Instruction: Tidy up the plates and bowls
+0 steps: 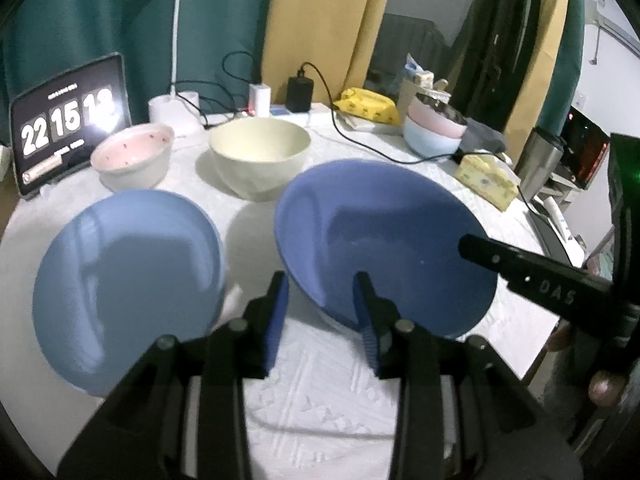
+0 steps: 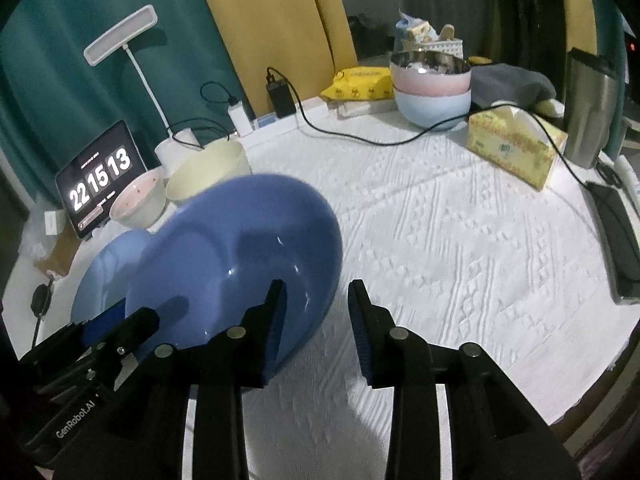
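Observation:
A dark blue plate (image 1: 380, 232) (image 2: 240, 248) sits at the near middle of the white-clothed table, beside a light blue plate (image 1: 128, 264) (image 2: 104, 272) on its left. My left gripper (image 1: 321, 278) is open, its jaws straddling the dark plate's near rim with gaps showing. My right gripper (image 2: 316, 286) is open too, one finger over the plate's inside and the other over the cloth. A cream bowl (image 1: 260, 152) and a white bowl with a pink inside (image 1: 134, 156) stand behind. Stacked pink and pale blue bowls (image 1: 434, 132) stand at the back right.
A tablet clock (image 1: 68, 124) and a desk lamp base (image 1: 174, 110) stand at the back left. Black cables (image 2: 360, 136) cross the back of the table. A yellow tissue box (image 2: 516, 144), a steel tumbler (image 2: 592, 108) and a dark phone (image 2: 620, 236) line the right edge.

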Demonstrator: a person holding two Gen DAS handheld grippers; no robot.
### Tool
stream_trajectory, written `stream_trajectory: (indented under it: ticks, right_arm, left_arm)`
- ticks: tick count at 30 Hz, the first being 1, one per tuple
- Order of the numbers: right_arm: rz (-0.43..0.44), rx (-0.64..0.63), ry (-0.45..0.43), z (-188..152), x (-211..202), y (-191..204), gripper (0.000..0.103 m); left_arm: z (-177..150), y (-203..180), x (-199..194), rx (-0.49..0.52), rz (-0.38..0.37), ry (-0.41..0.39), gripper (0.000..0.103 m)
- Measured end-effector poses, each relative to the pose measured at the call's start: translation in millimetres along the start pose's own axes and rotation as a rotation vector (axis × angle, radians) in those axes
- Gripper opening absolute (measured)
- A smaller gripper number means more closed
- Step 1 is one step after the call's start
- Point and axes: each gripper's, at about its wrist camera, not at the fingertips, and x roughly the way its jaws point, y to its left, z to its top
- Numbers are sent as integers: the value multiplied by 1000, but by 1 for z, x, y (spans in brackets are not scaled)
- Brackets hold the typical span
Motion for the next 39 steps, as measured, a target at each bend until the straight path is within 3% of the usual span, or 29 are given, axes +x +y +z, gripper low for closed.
stream_trajectory:
  ticks: [5,16,39]
  right_arm:
    - [-7,-10,-29,12,-8,4,34]
    - [-5,-46,-57,35,-14,23,34]
    - [32,-107,-38,92,29,64,34]
  left_arm:
    - [9,5,-10,0,12,-31,45]
    - [28,20,-17,-18,27,-60,46]
    - [86,63,12,-40,75,-80,46]
